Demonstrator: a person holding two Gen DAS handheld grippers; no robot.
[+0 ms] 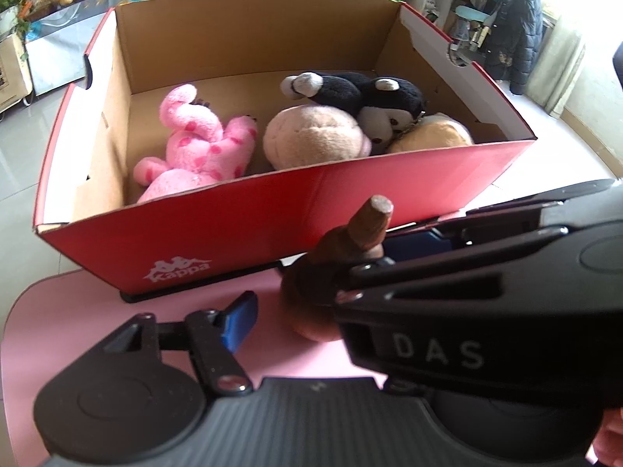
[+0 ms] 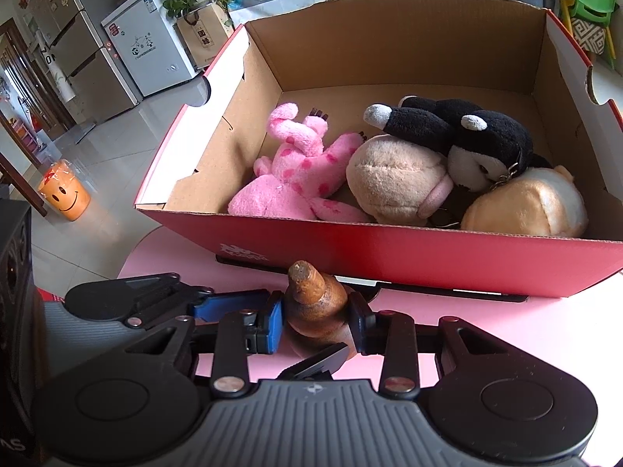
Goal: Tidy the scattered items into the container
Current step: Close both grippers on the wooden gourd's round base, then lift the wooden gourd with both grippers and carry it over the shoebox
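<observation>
A brown wooden gourd-shaped piece [image 1: 352, 245] [image 2: 317, 303] stands on the pink table [image 1: 78, 330] just in front of the red cardboard box [image 1: 272, 186] [image 2: 389, 241]. My right gripper [image 2: 316, 323] [image 1: 373, 260] is shut on it, with a pad on each side. My left gripper [image 1: 311, 311] is beside it. Its blue left pad [image 1: 239, 321] stands apart from the piece, and its other finger is hidden behind the right gripper. In the box lie a pink plush [image 1: 202, 144] [image 2: 296, 171], a beige plush [image 1: 315, 136] [image 2: 393, 179], a black-and-white plush [image 1: 362, 97] [image 2: 467, 128] and a tan plush [image 1: 432, 132] [image 2: 525, 202].
The table's rounded edge runs close on the left [image 2: 132, 260], with tiled floor beyond. An orange smiley bin [image 2: 64, 190] stands on the floor, and a white freezer [image 2: 152, 50] stands behind it. The box's near wall rises right behind the wooden piece.
</observation>
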